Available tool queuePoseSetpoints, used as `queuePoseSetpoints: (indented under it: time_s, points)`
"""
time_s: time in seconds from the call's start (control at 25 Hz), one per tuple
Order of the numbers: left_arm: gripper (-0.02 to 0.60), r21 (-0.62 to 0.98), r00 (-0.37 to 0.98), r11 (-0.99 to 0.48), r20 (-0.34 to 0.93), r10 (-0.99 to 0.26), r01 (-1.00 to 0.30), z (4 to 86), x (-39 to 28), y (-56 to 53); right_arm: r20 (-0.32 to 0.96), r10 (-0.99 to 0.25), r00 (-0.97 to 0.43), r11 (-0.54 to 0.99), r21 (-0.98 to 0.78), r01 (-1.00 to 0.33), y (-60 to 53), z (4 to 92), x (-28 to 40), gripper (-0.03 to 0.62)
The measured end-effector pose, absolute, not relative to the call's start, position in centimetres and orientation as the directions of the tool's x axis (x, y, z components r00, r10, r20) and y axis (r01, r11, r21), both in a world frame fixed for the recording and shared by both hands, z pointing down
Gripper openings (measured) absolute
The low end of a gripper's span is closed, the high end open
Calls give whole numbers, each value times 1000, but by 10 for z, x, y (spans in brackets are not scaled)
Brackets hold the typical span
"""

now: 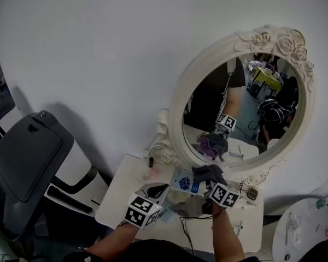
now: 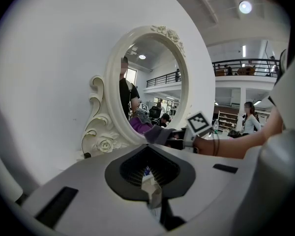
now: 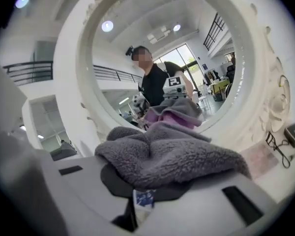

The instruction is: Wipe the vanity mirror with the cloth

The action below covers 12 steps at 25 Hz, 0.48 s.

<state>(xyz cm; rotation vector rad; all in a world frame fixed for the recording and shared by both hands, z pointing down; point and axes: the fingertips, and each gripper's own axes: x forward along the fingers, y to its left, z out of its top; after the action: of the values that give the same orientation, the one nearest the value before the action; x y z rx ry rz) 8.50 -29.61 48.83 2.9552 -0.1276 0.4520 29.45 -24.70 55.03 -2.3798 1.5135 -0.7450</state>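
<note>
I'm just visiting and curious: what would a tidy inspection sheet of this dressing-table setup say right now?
Surface: white table, crowded toward the mirror.
Job's things: vanity mirror upright against the wall; grey cloth held near its lower frame.
Clutter: blue printed packet, a few small dark items.
Grippers: right gripper shut on the cloth; left gripper looks shut, nothing in it.
Cables: thin black cable across the table's front.
Surroundings: white wall; grey-lidded unit at left.

Left gripper (image 1: 157,190) and right gripper (image 1: 206,185) are pale grey shells with dark ribbed fingers (image 2: 123,173). Each carries a white cube (image 1: 140,210) printed with black square markers. Bare forearms (image 1: 225,236) show behind them.
</note>
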Motion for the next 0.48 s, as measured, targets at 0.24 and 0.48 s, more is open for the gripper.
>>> queuePoseSetpoints:
  time_s: [0.24,0.48]
  points:
    - [0,155,951,-980,301,-75,-126,489,101,-297,228,-888,399,-459,-393,-797,-175,544,250,31]
    - [0,166,954,-985,300,12,-39,492,142,-261,234,-840,490,-535,-202,-821,-137,527,249,32]
